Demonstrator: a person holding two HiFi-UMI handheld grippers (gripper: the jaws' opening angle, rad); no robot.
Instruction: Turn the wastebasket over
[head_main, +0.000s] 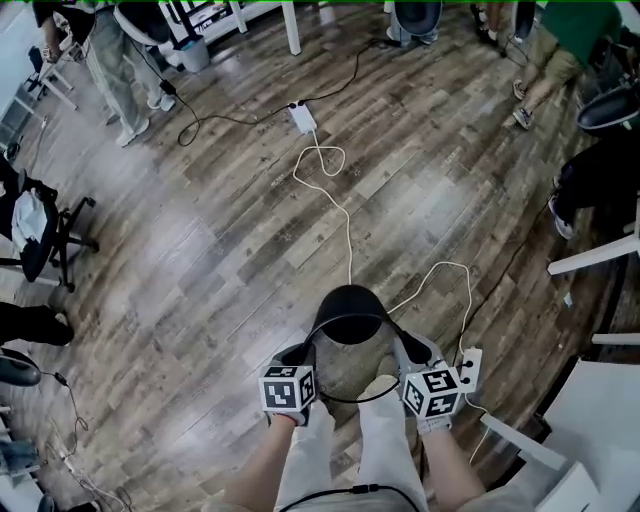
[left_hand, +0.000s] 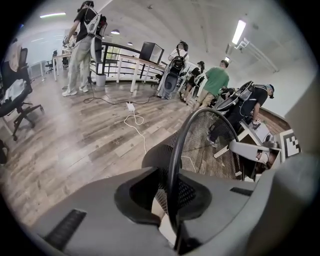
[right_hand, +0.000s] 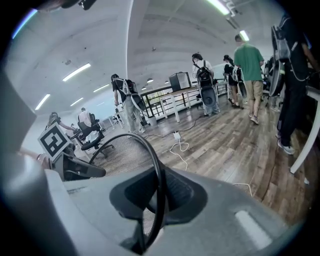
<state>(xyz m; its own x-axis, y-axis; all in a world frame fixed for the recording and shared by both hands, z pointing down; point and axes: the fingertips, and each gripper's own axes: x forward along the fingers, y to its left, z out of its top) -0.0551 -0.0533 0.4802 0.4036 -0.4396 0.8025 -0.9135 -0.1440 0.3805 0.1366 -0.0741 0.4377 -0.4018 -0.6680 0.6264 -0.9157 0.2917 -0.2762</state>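
The left gripper (head_main: 305, 352) is clenched on the rim (head_main: 322, 330) of the basket (head_main: 350, 303), gripping the ring at its 9 o'clock side in the head view. In its own view the black rim wire rises straight up between the closed jaws, with mesh caught in the notch beside it. Its marker cube (head_main: 288, 388) sits just above the person's left forearm.

The basket is black mesh and hangs off the wooden floor (head_main: 230, 260), held between the two grippers. It is at 6 o'clock in the head view, just ahead of the person's legs (head_main: 340, 450). It is tilted: the closed base points towards 12 o'clock, and the open mouth faces up and back at the person.

The right gripper (head_main: 405, 350) is likewise clamped on the rim, at the ring's 3 o'clock side. In its own view the wire passes between the pressed jaws and arcs away to the left.

On the floor, an office chair (head_main: 45, 235) stands at 9 o'clock. A white cable (head_main: 335, 200) loops from a power strip (head_main: 301, 118) at 12 o'clock down to the basket. A white table (head_main: 600, 400) is at 4 o'clock. People stand along the top edge
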